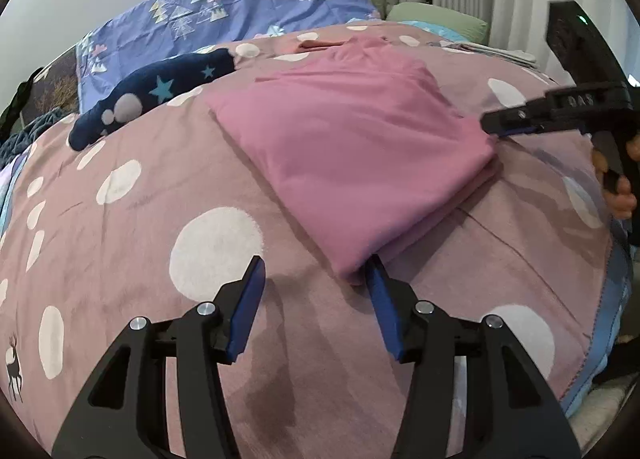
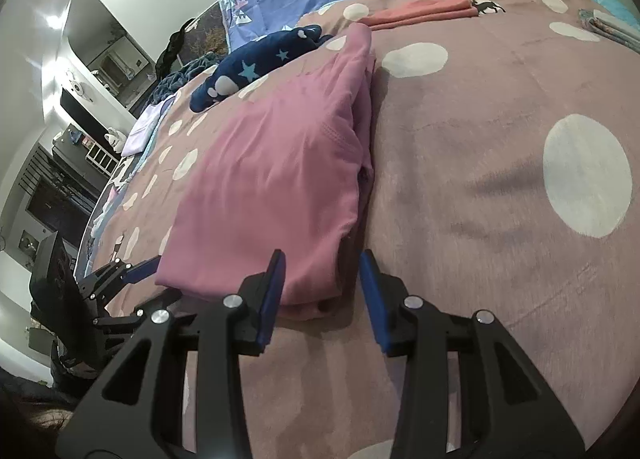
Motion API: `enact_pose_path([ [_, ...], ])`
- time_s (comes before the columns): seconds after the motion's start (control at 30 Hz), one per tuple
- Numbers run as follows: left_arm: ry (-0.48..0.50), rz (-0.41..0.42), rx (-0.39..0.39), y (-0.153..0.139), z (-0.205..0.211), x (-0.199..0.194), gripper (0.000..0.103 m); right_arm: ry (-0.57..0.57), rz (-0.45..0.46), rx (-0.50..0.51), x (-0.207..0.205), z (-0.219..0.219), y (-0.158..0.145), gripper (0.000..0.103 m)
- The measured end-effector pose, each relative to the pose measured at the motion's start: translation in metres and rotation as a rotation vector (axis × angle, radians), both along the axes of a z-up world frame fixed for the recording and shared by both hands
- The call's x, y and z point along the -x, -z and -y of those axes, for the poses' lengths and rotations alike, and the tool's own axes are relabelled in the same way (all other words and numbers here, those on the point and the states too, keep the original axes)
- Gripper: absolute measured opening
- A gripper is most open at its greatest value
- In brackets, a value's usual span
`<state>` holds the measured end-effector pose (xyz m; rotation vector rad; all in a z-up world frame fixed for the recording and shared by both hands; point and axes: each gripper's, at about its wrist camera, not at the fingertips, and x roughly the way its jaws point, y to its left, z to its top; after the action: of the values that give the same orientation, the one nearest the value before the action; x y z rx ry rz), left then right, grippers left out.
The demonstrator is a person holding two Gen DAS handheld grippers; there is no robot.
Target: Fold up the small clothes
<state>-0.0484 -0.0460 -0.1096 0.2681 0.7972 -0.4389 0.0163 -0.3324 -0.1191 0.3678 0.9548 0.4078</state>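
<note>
A folded pink cloth garment (image 1: 352, 147) lies on the bed, on a mauve bedspread (image 1: 140, 243) dotted with white circles, roughly in the middle of it. It is a thick, layered rectangle with one long fold running away toward the pillows.

The left gripper (image 1: 316, 279) sits low at the near corner of the garment, black-framed with blue pads. Its fingers (image 1: 250, 307) are spread; the corner of the pink cloth reaches just to the right-hand pad, and nothing is pinched between them.

The right gripper (image 2: 322, 279) is at the other near corner. Its fingers (image 2: 272, 295) are also parted, with the folded edge of the garment lying in the gap; the left pad looks to be against the cloth, while the other stands clear of it, so the cloth is not clamped.

Farther up the bed lie a navy soft item with light blue stars (image 1: 160, 95) and a flat folded coral cloth (image 2: 416, 13). A blue quilt with a tree pattern (image 1: 240, 7) is at the head.
</note>
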Motion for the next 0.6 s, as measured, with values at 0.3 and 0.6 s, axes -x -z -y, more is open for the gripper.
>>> enact_pose_path([
  [0.3, -0.008, 0.135, 0.007, -0.023, 0.017, 0.004, 0.007, 0.002, 0.032, -0.027, -0.002, -0.006, -0.011, 0.003],
  [0.6, -0.001, 0.043, -0.010, -0.005, -0.006, 0.019, 0.003, -0.051, 0.031, 0.039, 0.011, -0.008, -0.013, 0.003],
])
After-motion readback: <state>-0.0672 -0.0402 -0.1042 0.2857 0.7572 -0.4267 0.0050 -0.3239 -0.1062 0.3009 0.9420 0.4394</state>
